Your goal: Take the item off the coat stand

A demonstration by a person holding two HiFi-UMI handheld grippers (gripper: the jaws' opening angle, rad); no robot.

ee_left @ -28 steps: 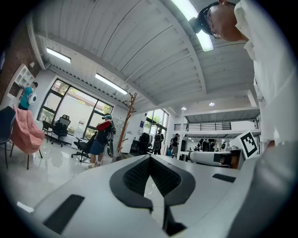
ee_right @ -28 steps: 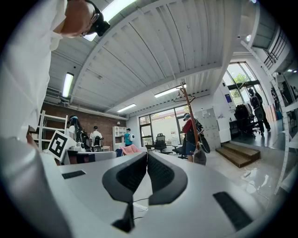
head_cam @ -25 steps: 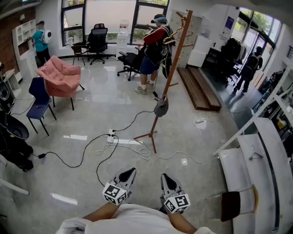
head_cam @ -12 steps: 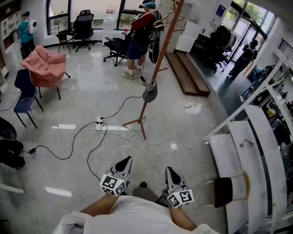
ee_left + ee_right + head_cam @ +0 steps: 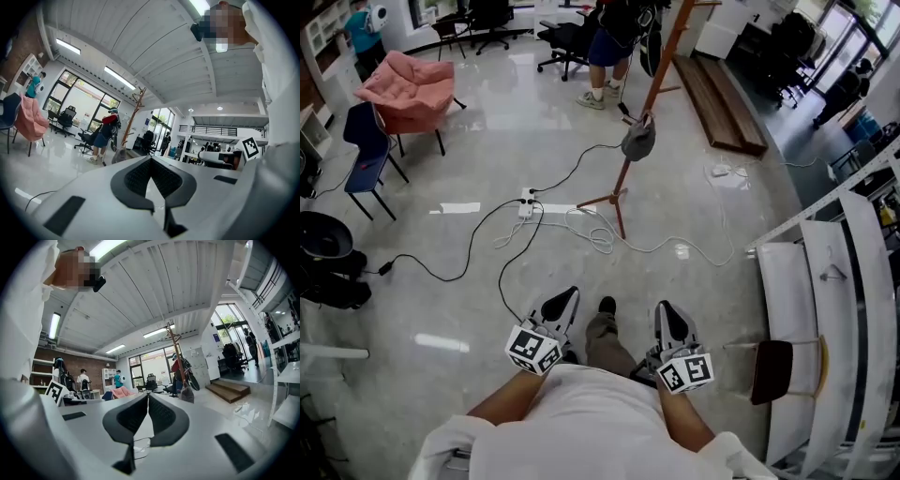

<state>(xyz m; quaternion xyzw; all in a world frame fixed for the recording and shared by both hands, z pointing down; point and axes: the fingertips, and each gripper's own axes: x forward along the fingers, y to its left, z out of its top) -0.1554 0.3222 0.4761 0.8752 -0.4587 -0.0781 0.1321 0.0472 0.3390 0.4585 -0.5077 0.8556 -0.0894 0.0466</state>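
The brown wooden coat stand (image 5: pixel 642 112) rises on its legs in the middle of the floor, well ahead of me. A grey cap (image 5: pixel 637 139) hangs low on its pole. The stand (image 5: pixel 133 117) and cap (image 5: pixel 120 155) show small and far off in the left gripper view. The right gripper view also has the stand (image 5: pixel 176 357) and cap (image 5: pixel 187 394) in the distance. My left gripper (image 5: pixel 565 298) and right gripper (image 5: pixel 666 309) are held side by side close to my body, pointing level at the stand. Both are shut and hold nothing, as the left (image 5: pixel 150 159) and right (image 5: pixel 148 395) close views confirm.
A power strip with long cables (image 5: pixel 528 204) lies on the floor between me and the stand. A pink armchair (image 5: pixel 408 89) and a blue chair (image 5: pixel 370 141) stand at the left. White racks (image 5: pixel 797 300) run along the right. A person (image 5: pixel 614 37) stands behind the stand, by wooden steps (image 5: pixel 717 94).
I have walked a little toward the stand, and a foot now shows between the grippers. Both grippers have sunk slightly and stay shut and empty. The cap still hangs on the pole.
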